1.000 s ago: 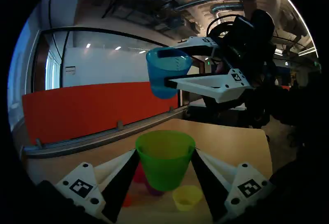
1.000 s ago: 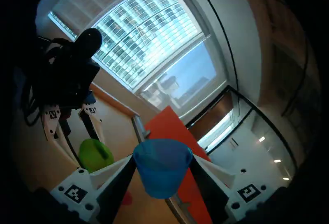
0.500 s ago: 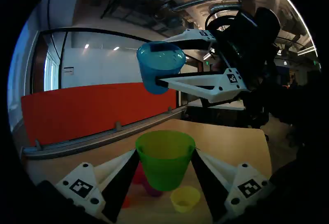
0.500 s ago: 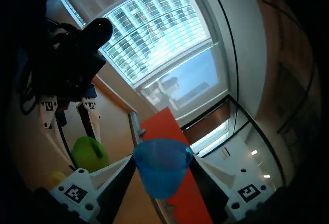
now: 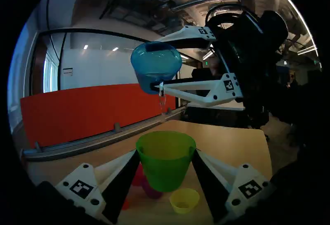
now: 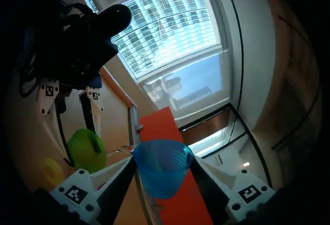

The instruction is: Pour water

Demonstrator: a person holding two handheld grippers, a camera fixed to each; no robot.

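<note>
Blue cup (image 5: 156,66) tipped further; water (image 5: 161,101) now spilling out.

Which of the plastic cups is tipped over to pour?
The translucent blue plastic cup in the right gripper; the green cup and yellow cup stand upright.

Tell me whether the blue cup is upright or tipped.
Tipped: in the left gripper view the blue cup leans mouth-sideways, and a thin trickle drops from its rim above the green cup.

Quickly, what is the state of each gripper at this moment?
Left gripper: shut on the green cup.
Right gripper: shut on the tilted blue cup; water trickles from it.
</note>
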